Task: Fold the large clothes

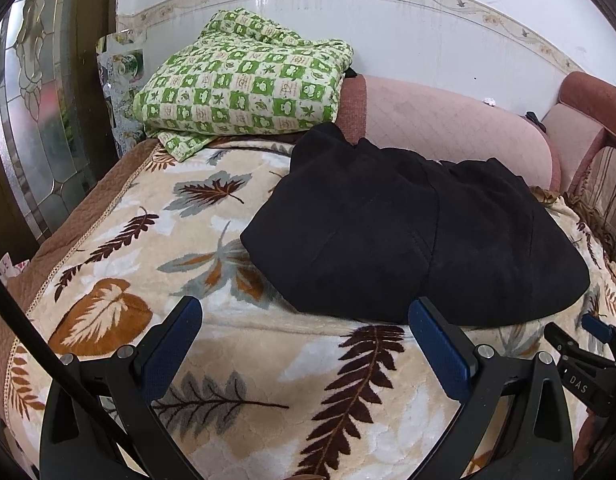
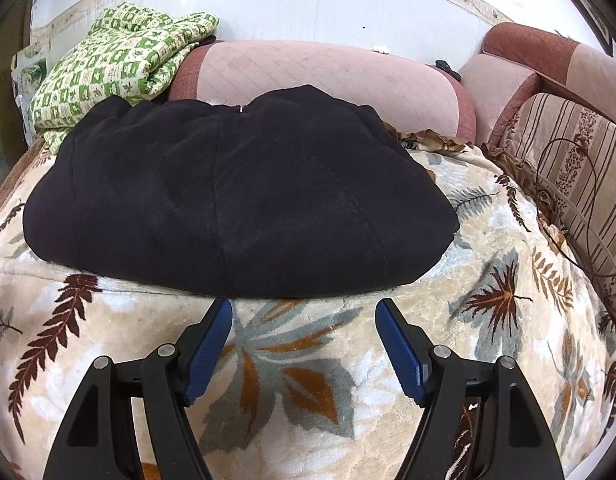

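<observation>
Folded into a thick, rounded bundle: a large black fleecy garment (image 1: 420, 236), matte and soft-looking, with stitched seams running from its far edge toward its near edge and a wider hemmed band curving along the right side in the right wrist view (image 2: 235, 200). Lying at the centre of both frames on a plush cream blanket printed with brown, orange and grey leaves (image 1: 243, 340), far edge resting against a pink quilted bolster cushion (image 2: 328, 76). Near edge smooth and curved, slightly puffed above the blanket; top surface gently rumpled. A tiny pale speck visible near the far edge in the right wrist view, too small to identify.

Spread wide, at the bottom of the left wrist view: the left gripper (image 1: 305, 320), black with blue ribbed pads, holding nothing, one fingertip just at the garment's near edge, the other over bare blanket. Likewise spread and holding nothing, at the bottom of the right wrist view: the right gripper (image 2: 303, 312), tips just short of the garment's near edge; also glimpsed at the lower right of the left wrist view (image 1: 588, 332).

Upper left of both frames: a folded green-and-cream checked quilt (image 1: 243, 80), beside the bolster and against a white tiled wall (image 1: 408, 32).
</observation>
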Tool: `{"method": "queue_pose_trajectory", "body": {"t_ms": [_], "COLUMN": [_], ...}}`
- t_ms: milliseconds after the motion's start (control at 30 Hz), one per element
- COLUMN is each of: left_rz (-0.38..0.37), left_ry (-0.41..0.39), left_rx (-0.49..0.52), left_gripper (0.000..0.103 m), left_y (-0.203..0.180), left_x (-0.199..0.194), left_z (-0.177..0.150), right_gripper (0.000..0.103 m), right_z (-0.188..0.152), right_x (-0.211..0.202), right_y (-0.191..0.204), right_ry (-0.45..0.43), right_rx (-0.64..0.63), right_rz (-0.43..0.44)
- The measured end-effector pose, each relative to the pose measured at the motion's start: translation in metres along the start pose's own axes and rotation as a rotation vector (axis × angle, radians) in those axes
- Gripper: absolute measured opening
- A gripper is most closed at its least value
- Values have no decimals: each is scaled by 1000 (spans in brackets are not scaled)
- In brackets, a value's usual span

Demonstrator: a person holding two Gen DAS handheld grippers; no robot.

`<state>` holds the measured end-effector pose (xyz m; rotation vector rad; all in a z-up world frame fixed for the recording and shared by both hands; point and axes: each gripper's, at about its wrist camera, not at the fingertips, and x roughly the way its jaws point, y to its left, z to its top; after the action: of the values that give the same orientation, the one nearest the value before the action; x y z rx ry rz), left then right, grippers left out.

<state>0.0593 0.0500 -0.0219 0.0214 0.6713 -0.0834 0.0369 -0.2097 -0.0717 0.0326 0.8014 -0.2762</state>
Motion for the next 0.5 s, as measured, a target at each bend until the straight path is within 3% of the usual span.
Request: {"method": "queue_pose_trajectory", "body": {"t_ms": [500], "left_rz": [33], "left_ry": [8], "left_rx": [49], "left_gripper": [103], "left_y": [-11], "left_x": [6], "left_z": [-5], "right_gripper": [78], "right_z": [0], "right_x": [5], "right_y": [-3], "right_ry": [26], "right_rx": [-12], "right_rz": [-37]}}
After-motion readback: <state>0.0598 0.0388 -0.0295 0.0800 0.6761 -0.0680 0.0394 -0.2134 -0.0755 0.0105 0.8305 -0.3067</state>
